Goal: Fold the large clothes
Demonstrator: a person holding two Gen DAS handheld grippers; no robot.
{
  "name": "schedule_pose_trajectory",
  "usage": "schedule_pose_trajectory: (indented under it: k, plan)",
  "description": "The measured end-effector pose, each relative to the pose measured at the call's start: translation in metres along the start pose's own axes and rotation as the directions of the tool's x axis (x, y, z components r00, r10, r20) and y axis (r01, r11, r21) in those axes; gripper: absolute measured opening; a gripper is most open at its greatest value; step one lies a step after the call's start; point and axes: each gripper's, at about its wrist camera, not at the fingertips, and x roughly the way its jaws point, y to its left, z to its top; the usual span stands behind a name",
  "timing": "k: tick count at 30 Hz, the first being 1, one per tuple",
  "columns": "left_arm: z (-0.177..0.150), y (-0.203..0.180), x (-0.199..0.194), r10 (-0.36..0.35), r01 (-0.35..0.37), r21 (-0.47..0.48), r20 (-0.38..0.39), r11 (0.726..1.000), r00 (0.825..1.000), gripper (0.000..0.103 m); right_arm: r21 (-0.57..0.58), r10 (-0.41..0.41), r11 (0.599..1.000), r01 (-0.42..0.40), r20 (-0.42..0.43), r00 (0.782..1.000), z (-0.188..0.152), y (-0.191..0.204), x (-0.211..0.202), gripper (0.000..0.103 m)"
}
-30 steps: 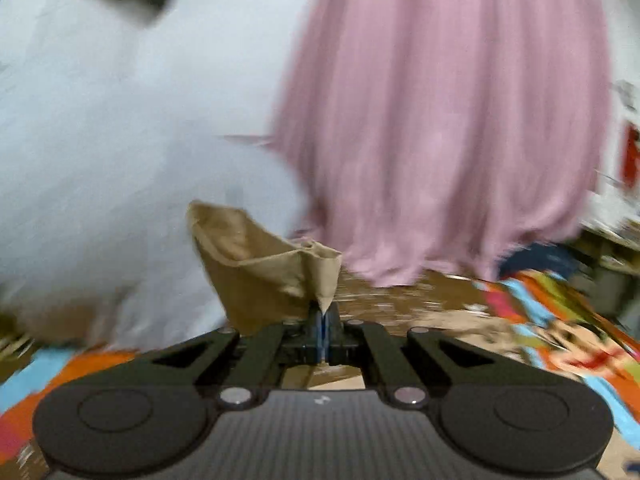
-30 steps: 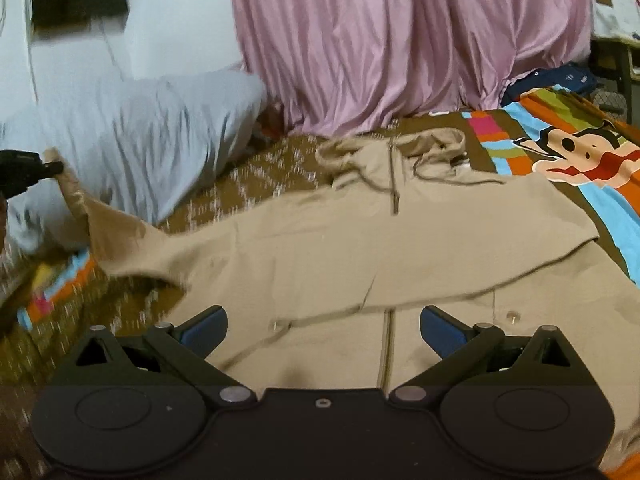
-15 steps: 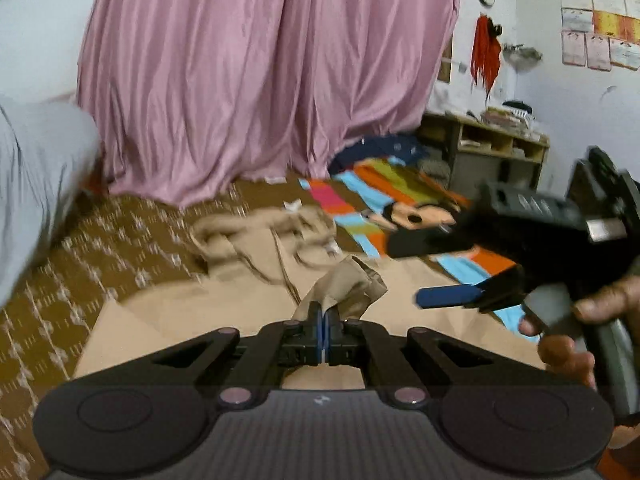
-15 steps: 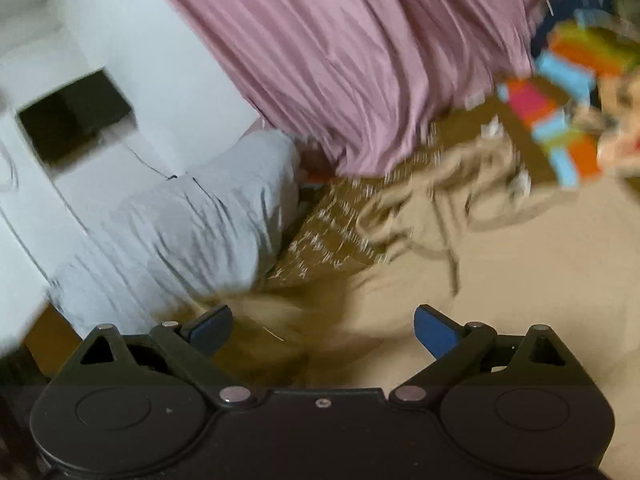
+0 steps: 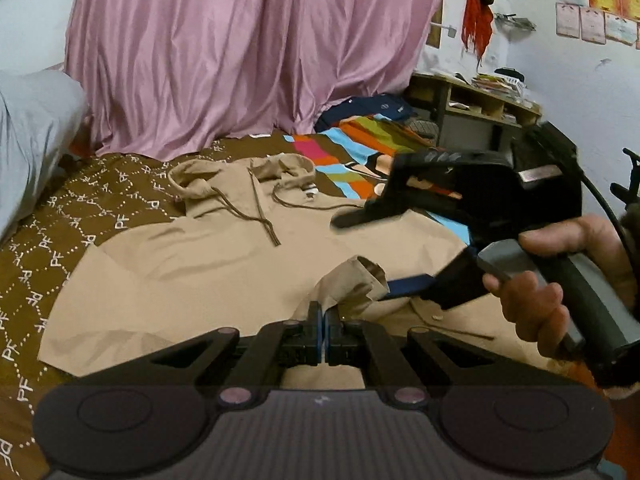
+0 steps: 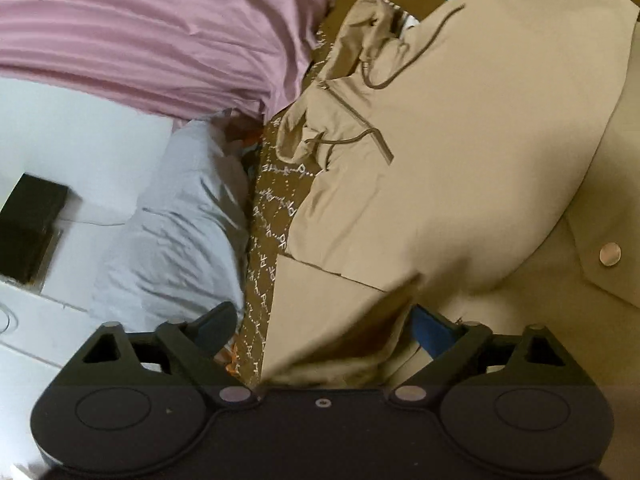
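Note:
A tan hooded jacket lies spread on the bed, hood and brown drawstrings at the far end. My left gripper is shut on the cuff of its sleeve, which is drawn across the jacket's body. My right gripper is open, held by a hand at the right, its blue finger pad beside that cuff. In the right wrist view the open right gripper straddles a fold of the sleeve fabric, with the jacket filling the right side.
The bed has a brown patterned sheet and a bright cartoon blanket. A grey pillow lies at the left. A pink curtain hangs behind. A cluttered shelf stands at the far right.
My left gripper has carried the sleeve cuff from the left side by the pillow across onto the jacket's body. My right gripper has swung in and tilted, its open fingers now at the cuff.

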Motion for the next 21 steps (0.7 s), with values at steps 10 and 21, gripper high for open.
schedule_pose_trajectory:
  k: [10, 21]
  plan:
    - [-0.009, -0.009, -0.004, -0.036, 0.036, -0.034, 0.017, 0.999, 0.999, 0.000, -0.244, -0.217, 0.946, 0.215, 0.019, 0.976, -0.019, 0.014, -0.001, 0.001]
    - [-0.012, 0.029, 0.005, -0.030, 0.024, -0.220, -0.025, 0.975, 0.999, 0.054, -0.821, -0.143, 0.431, 0.374, 0.347, 0.927, -0.002, 0.103, -0.006, 0.000]
